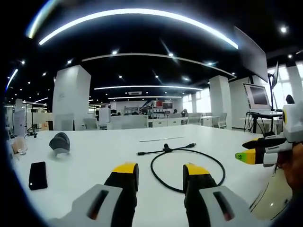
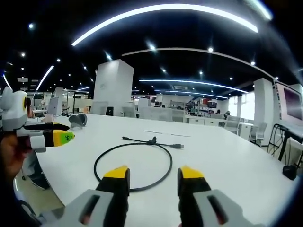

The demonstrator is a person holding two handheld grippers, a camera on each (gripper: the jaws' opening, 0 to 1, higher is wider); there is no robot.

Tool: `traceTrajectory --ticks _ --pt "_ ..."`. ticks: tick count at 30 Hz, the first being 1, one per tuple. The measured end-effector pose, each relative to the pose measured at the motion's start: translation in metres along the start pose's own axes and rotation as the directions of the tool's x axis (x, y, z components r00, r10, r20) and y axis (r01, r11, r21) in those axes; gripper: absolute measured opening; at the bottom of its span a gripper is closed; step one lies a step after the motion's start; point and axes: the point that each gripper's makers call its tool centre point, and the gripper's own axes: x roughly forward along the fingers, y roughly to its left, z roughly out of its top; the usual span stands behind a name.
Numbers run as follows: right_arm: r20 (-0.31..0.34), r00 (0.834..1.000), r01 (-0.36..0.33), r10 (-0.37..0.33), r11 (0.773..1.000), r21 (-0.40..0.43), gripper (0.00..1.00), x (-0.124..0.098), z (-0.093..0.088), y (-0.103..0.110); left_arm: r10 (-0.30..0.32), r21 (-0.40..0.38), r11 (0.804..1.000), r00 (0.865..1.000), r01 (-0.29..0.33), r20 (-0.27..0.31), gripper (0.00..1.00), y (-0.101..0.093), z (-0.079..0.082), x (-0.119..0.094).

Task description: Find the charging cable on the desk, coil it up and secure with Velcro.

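On the desk: a long white tabletop (image 1: 94,156) in an open-plan office, lit by ceiling strip lights.
Charging cable: a thin black cable (image 1: 187,163) lies flat on the white surface in one loose round loop; its two ends cross at a small black tie point (image 1: 166,148) and run out to either side, each ending in a plug.
Cable in the right gripper view: the same black loop (image 2: 133,166) sits just ahead of the jaws, with the crossing (image 2: 152,140) on its far side.
Left gripper: the grey gripper with yellow-capped black tips (image 1: 161,172) hangs just above the tabletop near the loop's near edge; its jaws stand well apart with nothing between them.
Right gripper: the matching grey and yellow gripper (image 2: 154,176) is over the near arc of the loop, jaws spread wide, gripping nothing.
Other gripper in each view: the right one enters the left gripper view at the right edge (image 1: 251,155); the left one enters the right gripper view at the left edge (image 2: 59,137).
Other things on the desk: a flat black phone-like slab (image 1: 38,175) near the left edge, a rounded grey object (image 1: 60,143) beyond it, and a thin pale strip (image 1: 161,139) lying past the cable.
Background: a white square pillar (image 1: 71,97), chairs and desks, and a monitor on a stand (image 1: 258,97) to the right.
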Motion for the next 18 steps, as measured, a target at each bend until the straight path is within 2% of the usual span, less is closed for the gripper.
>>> traceTrajectory --ticks 8,18 --pt "0.001 1.0 0.0 0.0 1.0 -0.008 0.42 -0.001 -0.0004 0.0026 0.003 -0.007 1.0 1.0 -0.003 0.0 0.38 -0.0034 -0.0034 -0.0052" --pt "-0.001 1.0 0.0 0.0 1.0 -0.014 0.42 -0.0004 -0.0025 0.0018 -0.011 -0.002 1.0 1.0 0.011 -0.004 0.38 -0.0063 -0.0027 -0.0004"
